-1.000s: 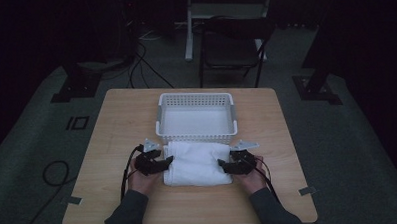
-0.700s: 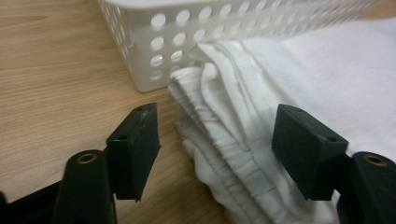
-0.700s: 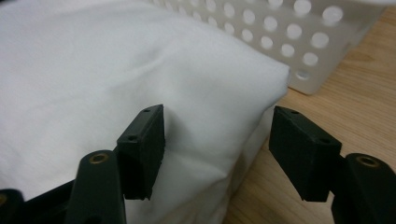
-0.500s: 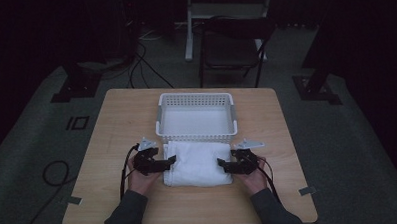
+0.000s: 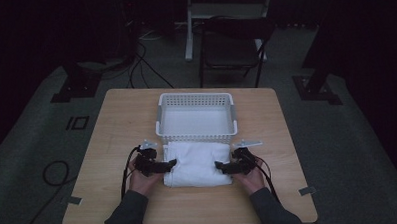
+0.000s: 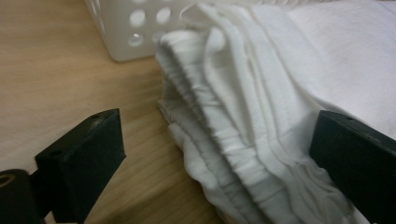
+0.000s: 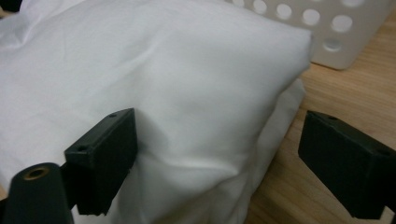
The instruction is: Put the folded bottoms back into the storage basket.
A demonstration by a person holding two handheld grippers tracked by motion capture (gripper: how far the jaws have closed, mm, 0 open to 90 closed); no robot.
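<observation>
Unlabelled white folded cloth (image 5: 196,163) — plain basket (image 5: 197,119)

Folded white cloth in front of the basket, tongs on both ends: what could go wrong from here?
1. Both tongs, left and right, have just been opening and now stand open around the cloth; closing shallow may catch only some layers, so the stack could unfold on lifting.
2. The basket stands right behind the cloth; a low lift may snag its near wall.
</observation>
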